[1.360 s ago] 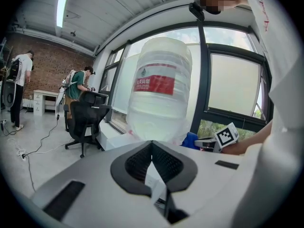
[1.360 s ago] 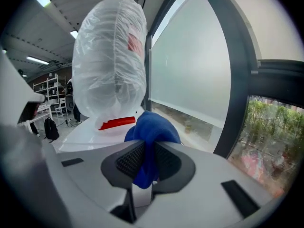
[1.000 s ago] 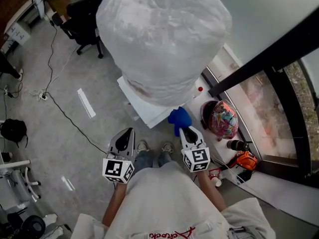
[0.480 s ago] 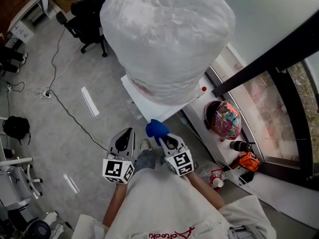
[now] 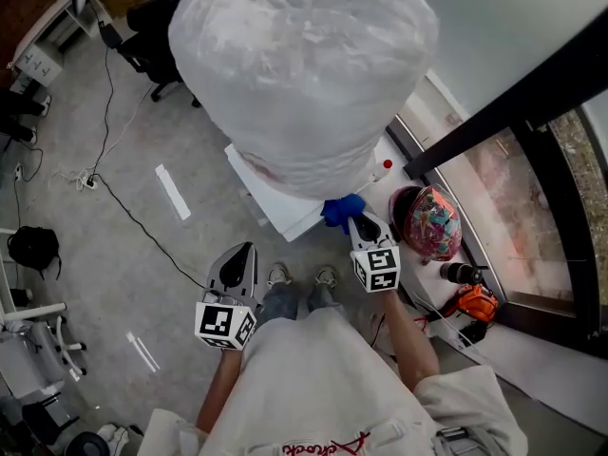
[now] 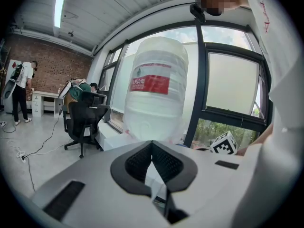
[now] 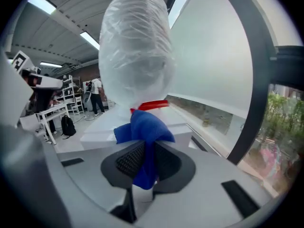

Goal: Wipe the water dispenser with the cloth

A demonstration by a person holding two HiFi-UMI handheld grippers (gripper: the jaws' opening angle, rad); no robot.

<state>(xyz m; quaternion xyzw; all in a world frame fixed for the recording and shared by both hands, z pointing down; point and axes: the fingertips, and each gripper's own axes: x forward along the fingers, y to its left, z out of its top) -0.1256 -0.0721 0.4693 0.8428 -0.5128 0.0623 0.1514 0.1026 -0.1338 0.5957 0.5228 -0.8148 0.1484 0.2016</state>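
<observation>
R gripper point(image 5: 348, 220) has swung right & up w/ the cloth point(image 5: 340, 209). Half a sec ago it was out in front of the dispenser point(image 5: 274, 212). Now it is at the right front corner, just under the bottle point(image 5: 304, 74). L gripper point(image 5: 243, 251) has stayed put.

Far left on the floor point(image 5: 85, 283) there is a black bag point(image 5: 31, 250) & a thin cable point(image 5: 133, 221). A black chair point(image 5: 157, 50) stands near the top.

Next comes L gripper, held low over the person's shoes, apart from the dispenser. Its fingers point(image 6: 138, 163) are pressed together at the tips w/ nothing btwn them.

In the middle is the dispenser, a white box. The big bottle on top is wrapped in clear plastic.

The cloth is blue & bunched up. R gripper's fingers point(image 7: 130, 159) are closed tight on it. One lump sticks out past the tips & a bit hangs down below. It sits right at the dispenser's top edge. Can't tell if it touches.

To the right, by the window, lies a bright helmet point(image 5: 432, 221). An orange thing point(image 5: 471, 304) lies lower down.
</observation>
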